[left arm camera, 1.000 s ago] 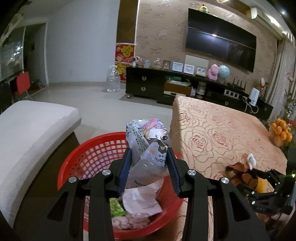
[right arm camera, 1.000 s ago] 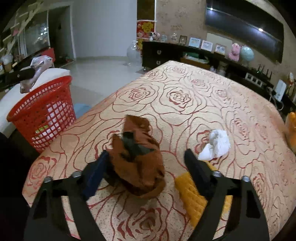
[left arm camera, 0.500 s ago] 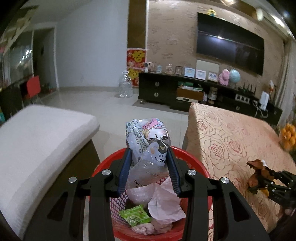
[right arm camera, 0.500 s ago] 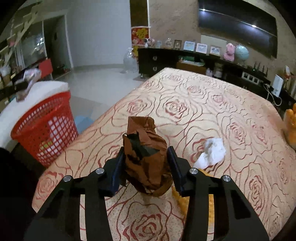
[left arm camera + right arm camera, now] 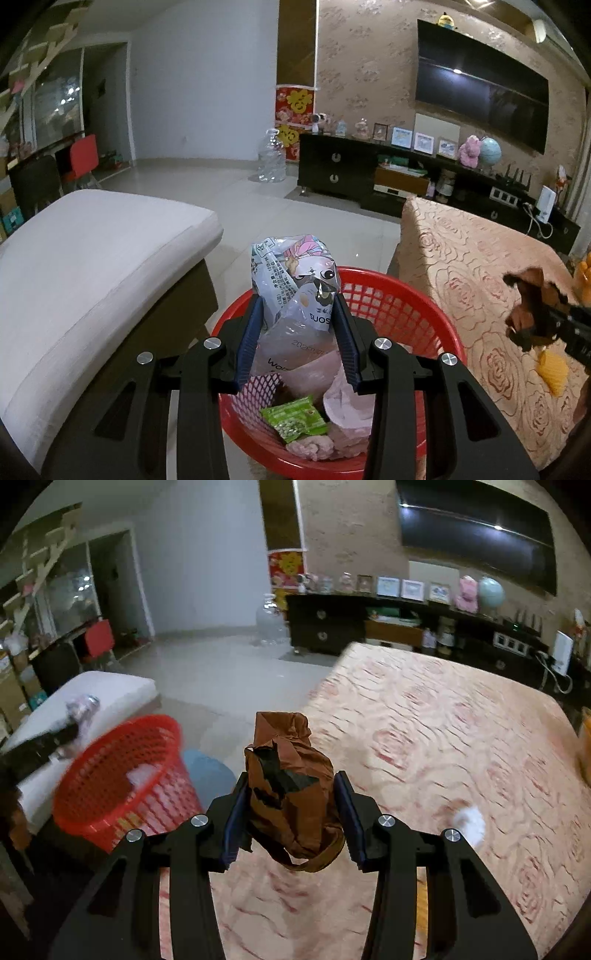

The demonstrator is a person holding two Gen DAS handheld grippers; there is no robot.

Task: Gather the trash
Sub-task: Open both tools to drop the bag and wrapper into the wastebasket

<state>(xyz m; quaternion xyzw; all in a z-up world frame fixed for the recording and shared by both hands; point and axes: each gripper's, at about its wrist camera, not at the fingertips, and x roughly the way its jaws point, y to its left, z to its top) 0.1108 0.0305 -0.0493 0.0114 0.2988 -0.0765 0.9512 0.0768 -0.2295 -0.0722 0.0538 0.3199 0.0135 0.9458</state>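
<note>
Left wrist view: left tool pinches a crinkly snack bag mid-body over the red basket; the right tool, just closed, grips a soft, light brown bag.

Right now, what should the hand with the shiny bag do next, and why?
Probably open the left gripper. Its wrapper hangs right over the red basket, which already has trash in it, so it should drop straight in.
</note>
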